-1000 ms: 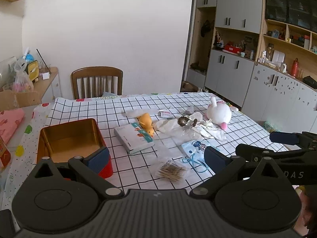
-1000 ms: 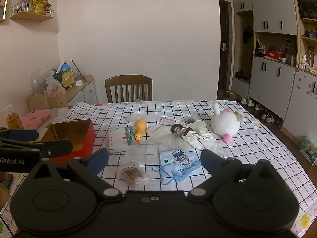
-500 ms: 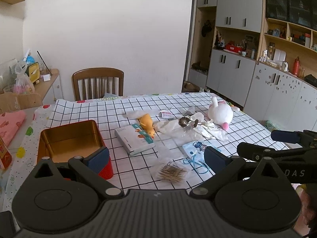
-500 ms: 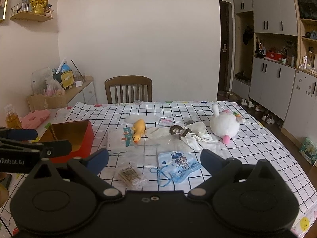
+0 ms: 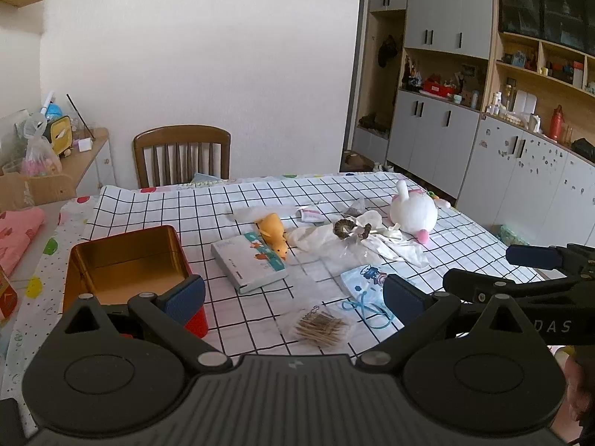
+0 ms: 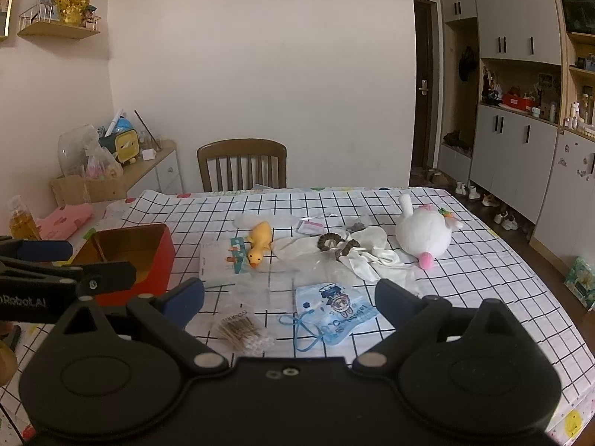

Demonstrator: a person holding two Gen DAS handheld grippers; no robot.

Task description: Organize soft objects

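Two plush toys lie on the checked bench (image 5: 208, 208): one yellow duck (image 5: 274, 237) with its beak on a white box (image 5: 250, 264), and one white bunny (image 5: 412, 215) well to its right. Between them sits one crumpled white cloth (image 5: 386, 242). Nearer are one blue printed pouch (image 6: 334, 311) and one packet of cotton swabs (image 6: 241, 330). One open red tin (image 5: 128, 273) stands left. The left claw (image 5: 293, 295) and right claw (image 6: 289, 297) both gape wide, holding nothing.

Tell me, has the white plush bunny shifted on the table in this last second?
No. The white plush bunny still lies beside the same crumpled white cloth.
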